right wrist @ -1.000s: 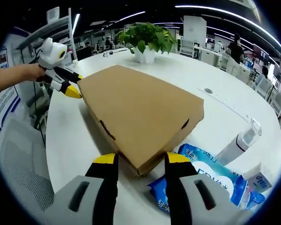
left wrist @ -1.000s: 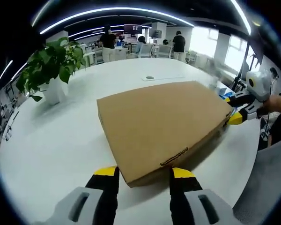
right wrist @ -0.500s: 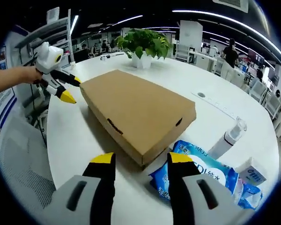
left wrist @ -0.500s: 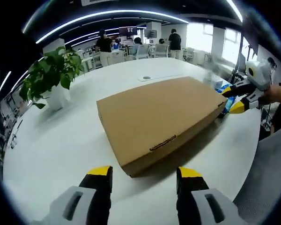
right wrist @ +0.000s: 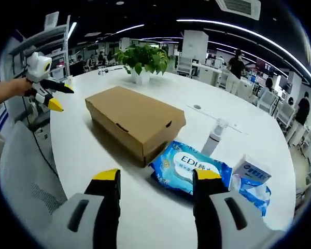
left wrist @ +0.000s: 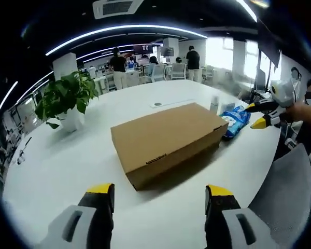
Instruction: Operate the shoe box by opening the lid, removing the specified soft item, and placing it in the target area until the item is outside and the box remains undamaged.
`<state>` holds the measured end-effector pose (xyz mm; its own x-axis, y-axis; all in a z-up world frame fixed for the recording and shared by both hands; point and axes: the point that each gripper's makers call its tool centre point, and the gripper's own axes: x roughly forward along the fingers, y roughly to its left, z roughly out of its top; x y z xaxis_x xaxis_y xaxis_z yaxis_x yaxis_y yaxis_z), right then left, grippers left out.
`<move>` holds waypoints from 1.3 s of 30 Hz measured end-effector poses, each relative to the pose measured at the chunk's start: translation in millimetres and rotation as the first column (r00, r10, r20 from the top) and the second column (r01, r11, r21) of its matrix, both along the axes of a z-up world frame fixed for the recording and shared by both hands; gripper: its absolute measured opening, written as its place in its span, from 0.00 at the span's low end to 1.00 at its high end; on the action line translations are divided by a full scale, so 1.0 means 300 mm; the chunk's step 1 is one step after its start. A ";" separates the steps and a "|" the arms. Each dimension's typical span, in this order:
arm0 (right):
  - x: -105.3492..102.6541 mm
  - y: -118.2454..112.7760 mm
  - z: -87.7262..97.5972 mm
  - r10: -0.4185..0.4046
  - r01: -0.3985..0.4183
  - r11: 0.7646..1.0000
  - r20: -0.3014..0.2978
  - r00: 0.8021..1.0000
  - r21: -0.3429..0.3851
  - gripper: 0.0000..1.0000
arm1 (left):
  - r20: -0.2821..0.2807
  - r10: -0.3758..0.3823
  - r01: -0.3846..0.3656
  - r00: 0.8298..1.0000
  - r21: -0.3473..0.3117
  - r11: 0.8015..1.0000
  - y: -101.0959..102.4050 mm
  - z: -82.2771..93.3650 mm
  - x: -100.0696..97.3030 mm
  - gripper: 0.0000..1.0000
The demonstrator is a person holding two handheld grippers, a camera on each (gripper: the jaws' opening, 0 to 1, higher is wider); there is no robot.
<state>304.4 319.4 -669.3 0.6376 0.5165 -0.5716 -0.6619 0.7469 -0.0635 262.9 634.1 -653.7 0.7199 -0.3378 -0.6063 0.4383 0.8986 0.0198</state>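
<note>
Closed brown cardboard shoe box point(left wrist: 168, 141) lying flat on the white table point(left wrist: 57, 171), lid down, no printing legible on it. Left gripper point(left wrist: 159, 196) held back from the near short end of the box, jaws spread wide with yellow tips, nothing between them. Right gripper point(right wrist: 156, 180) likewise clear of the box's other end, jaws wide apart and empty, hovering above the table.

Blue wet-wipes pack point(right wrist: 189, 167) lying just beside the box's corner, touching or nearly so; white label reads "EDI", smaller print below too small to read. Second blue-and-white packet point(right wrist: 252, 177) near it, lettering not legible. White pump bottle point(right wrist: 214, 137) standing upright behind the wipes.

Potted green plant point(left wrist: 68, 98) in a white pot, well apart from the box, on the table. Grey mesh chair back point(right wrist: 26, 171) at the table edge. People standing at desks in the background; ceiling light strips overhead.
</note>
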 end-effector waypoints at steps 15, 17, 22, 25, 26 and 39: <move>-0.197 -0.195 0.069 -0.142 0.142 0.990 0.009 0.990 0.013 0.71 | 0.087 0.031 -0.021 0.996 -0.105 0.994 -0.107 0.127 -0.144 0.91; -0.227 -0.212 0.070 -0.154 0.154 0.988 0.005 0.988 0.011 0.74 | 0.095 0.016 -0.007 0.995 -0.102 0.995 -0.125 0.131 -0.164 0.91; -0.271 -0.242 0.085 -0.173 0.173 0.985 0.007 0.985 0.017 0.78 | 0.107 0.015 -0.002 0.994 -0.122 0.993 -0.147 0.143 -0.193 0.94; -0.277 -0.255 0.088 -0.194 0.193 0.980 0.005 0.981 0.040 0.83 | 0.107 0.012 0.001 0.994 -0.124 0.992 -0.148 0.138 -0.207 0.97; -0.279 -0.261 0.087 -0.201 0.201 0.979 0.008 0.979 0.041 0.85 | 0.102 0.016 -0.003 0.995 -0.133 0.991 -0.146 0.136 -0.209 0.99; -0.277 -0.275 0.095 -0.221 0.220 0.975 0.005 0.975 0.041 0.96 | 0.068 0.032 -0.024 0.997 -0.103 0.994 -0.101 0.115 -0.217 1.00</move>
